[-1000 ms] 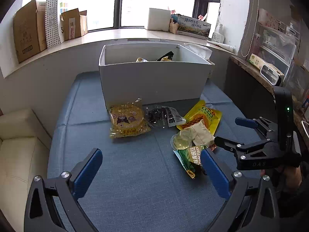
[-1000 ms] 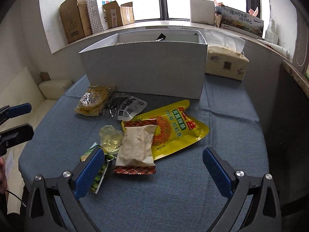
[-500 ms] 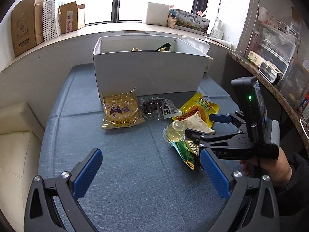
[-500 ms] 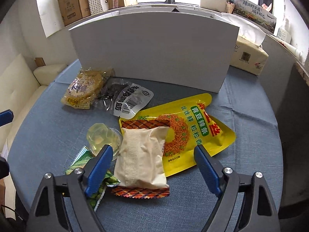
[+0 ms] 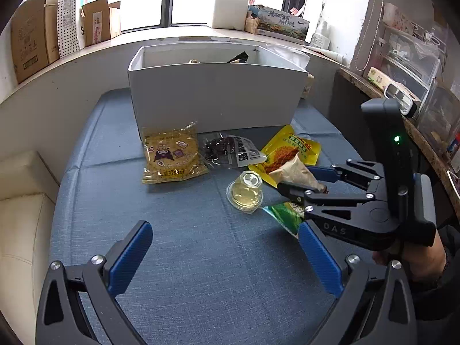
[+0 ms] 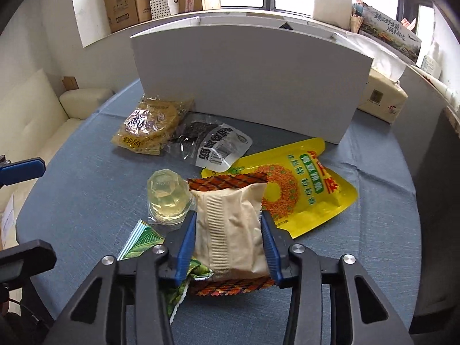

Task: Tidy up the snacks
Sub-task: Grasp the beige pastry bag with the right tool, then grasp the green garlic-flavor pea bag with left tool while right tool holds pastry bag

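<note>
My right gripper (image 6: 228,241) is shut on a beige snack packet (image 6: 230,230) with an orange patterned edge, which rests on the blue table. It also shows in the left wrist view (image 5: 296,178) with the packet (image 5: 293,171) between its fingers. A jelly cup (image 6: 168,198) sits just left of the packet. A green packet (image 6: 143,238) lies under the gripper's left side. A yellow pouch (image 6: 304,187) lies to the right. A clear dark-snack bag (image 6: 215,143) and a yellow cookie bag (image 6: 149,123) lie by the white box (image 6: 250,77). My left gripper (image 5: 224,258) is open and empty above bare table.
The white box (image 5: 215,92) holds some snacks and stands at the table's far side. A tissue pack (image 6: 382,100) stands to its right. A cream sofa (image 5: 17,215) is at the left. Cardboard boxes (image 5: 28,28) line the windowsill.
My right gripper has moved forward and down and closed on the beige packet. The left gripper has stayed open and shifted only slightly.
</note>
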Demonstrator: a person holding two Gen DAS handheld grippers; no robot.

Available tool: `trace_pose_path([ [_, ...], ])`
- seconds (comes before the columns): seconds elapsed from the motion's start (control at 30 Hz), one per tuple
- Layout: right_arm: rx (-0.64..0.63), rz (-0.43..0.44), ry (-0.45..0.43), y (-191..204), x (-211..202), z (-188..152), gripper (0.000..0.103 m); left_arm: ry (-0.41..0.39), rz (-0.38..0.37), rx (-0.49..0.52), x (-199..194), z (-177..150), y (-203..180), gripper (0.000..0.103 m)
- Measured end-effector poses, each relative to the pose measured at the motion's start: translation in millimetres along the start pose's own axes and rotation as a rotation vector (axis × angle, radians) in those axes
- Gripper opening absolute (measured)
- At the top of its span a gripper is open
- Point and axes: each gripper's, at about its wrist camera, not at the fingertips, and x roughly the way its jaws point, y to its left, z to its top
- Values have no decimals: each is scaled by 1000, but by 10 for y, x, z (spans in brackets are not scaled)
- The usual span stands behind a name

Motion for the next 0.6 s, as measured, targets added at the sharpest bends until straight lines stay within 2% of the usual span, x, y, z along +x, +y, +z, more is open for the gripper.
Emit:
trace_pose_path([
  [0.2,111,-13,-119,-354,-467,10,47,24,-28,54,113,45,-243,103],
  [0.3,128,-25,-148,-435,-545,15,47,33,-45,96,175,78,-415,103],
  [0.47,149,-20,-74,-482,-235,-85,47,36,-19,160,199,41,-556,103],
  [0.6,185,-21,-31,-516,-80,-128,51,62,-24,121,250,42,-468,103],
])
